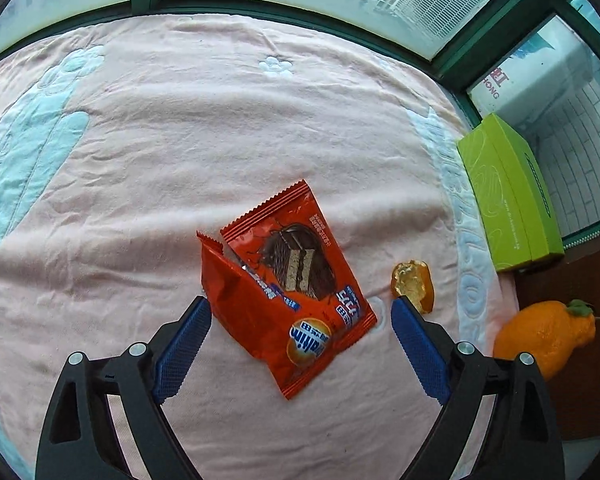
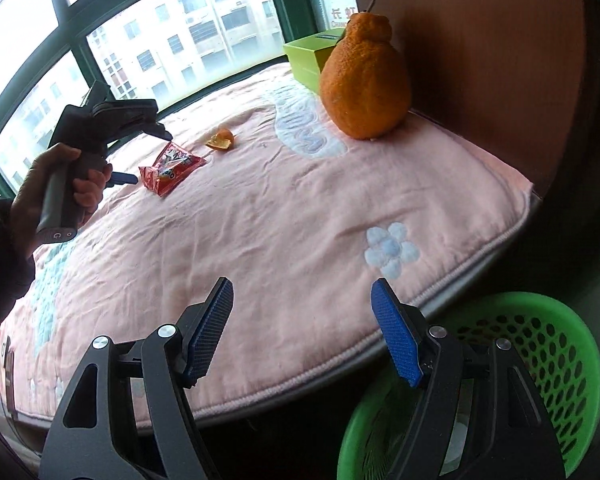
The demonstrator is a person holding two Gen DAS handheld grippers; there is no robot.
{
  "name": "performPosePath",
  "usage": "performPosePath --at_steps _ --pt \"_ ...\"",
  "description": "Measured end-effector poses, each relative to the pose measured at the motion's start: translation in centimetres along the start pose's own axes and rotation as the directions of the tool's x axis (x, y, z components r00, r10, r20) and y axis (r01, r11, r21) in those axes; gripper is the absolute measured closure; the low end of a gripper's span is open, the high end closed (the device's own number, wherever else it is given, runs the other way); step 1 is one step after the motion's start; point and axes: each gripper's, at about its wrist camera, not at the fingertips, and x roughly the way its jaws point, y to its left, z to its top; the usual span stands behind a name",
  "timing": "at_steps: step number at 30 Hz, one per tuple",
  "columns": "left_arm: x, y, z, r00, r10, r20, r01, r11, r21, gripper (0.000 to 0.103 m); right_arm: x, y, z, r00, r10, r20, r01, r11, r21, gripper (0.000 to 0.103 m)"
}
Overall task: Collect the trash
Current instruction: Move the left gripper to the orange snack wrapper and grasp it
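Observation:
A torn red snack wrapper [image 1: 296, 280] lies flat on the pink cushion [image 1: 180, 140]. My left gripper [image 1: 300, 306] points down over it, open wide, with the wrapper's lower half between the blue pads. The left pad is at the wrapper's edge and the right pad stands apart from it. A piece of orange peel [image 1: 414, 284] lies just beyond the right fingertip. In the right wrist view the wrapper [image 2: 172, 168] and peel [image 2: 221, 139] sit far back, with a hand [image 2: 60, 184] holding the left gripper [image 2: 152, 158] there. My right gripper [image 2: 302, 286] is open and empty above the cushion's front edge.
A green perforated basket [image 2: 560, 340] stands below the cushion's front edge, under my right finger. A whole knobbly orange [image 2: 364, 80] and a lime-green tissue box [image 2: 304, 60] sit at the cushion's far right corner. Green-framed windows run behind the cushion [image 2: 280, 220].

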Motion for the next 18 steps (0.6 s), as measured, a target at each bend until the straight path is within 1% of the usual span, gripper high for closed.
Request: performPosePath --at_steps 6,12,18 --pt "2.0 0.0 1.0 1.0 0.025 -0.019 -0.026 0.999 -0.037 0.014 1.3 0.8 1.5 1.0 0.016 -0.001 -0.016 0.999 -0.028 0.031" --pt "3.3 -0.1 1.5 0.997 0.078 -0.015 -0.079 0.995 -0.055 0.013 2.5 1.4 2.4 1.0 0.03 -0.007 -0.03 0.999 -0.038 0.031" --pt "3.9 -1.1 1.4 0.988 0.157 -0.002 -0.157 0.988 0.003 0.012 3.8 2.2 2.9 0.999 0.037 -0.023 -0.039 0.997 -0.064 0.031"
